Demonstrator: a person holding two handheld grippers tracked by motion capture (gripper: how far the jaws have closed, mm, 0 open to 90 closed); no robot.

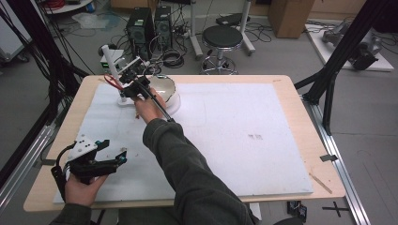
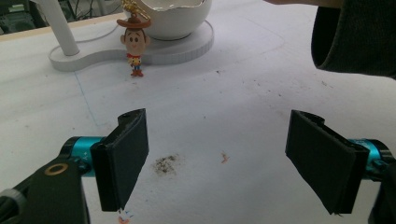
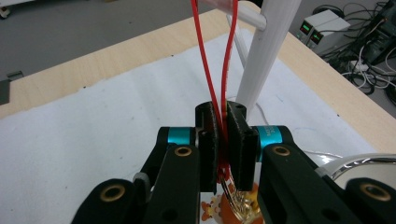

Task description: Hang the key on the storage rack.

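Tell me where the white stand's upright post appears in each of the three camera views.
High view: the white post stands at the table's far left, past the raised hand.
Left gripper view: top left corner, rising from its flat base.
Right gripper view: upper right of centre, just past the shut jaws.
Shared landmark: the white mat under everything.

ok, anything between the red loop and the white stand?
Nothing visible. The right gripper is shut on the red loop, which rises close alongside the white stand, with no object between them.
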